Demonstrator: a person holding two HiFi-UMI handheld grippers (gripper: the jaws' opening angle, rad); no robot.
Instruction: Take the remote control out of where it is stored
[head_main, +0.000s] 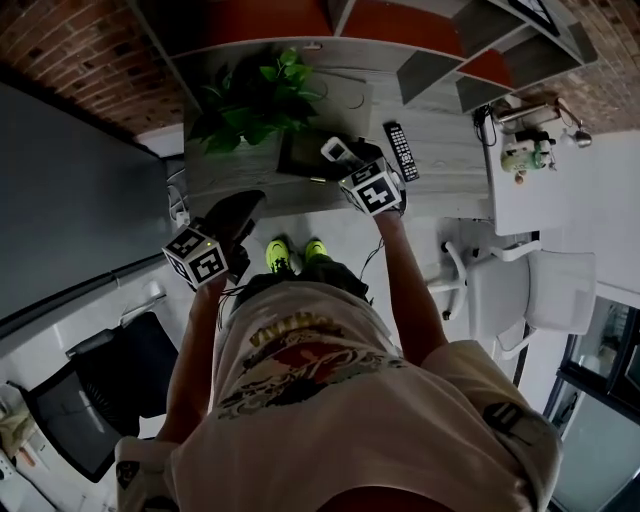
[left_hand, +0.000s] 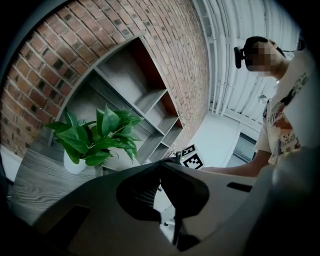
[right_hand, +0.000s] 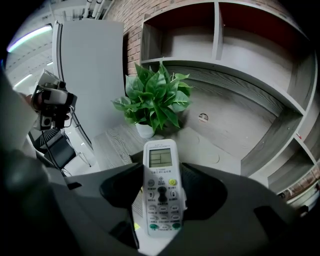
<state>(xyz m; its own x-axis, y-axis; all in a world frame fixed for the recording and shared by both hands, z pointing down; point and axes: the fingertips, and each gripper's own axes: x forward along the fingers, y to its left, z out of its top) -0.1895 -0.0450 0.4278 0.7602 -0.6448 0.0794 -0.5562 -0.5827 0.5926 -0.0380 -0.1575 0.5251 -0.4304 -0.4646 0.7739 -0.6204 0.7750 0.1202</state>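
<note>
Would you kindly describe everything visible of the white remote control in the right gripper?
The white remote control is a slim plastic bar with a screen at its far end, a yellow button, grey keys and two green ones nearest the camera. The right gripper clamps its long sides between dark fingers, face up.

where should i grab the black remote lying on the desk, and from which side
Grip the black remote across its two long edges, near mid-length, coming down from above. It lies flat on the desk and is a narrow bar, so only those edges give the fingers a hold. End to end it looks too long to span.
</note>
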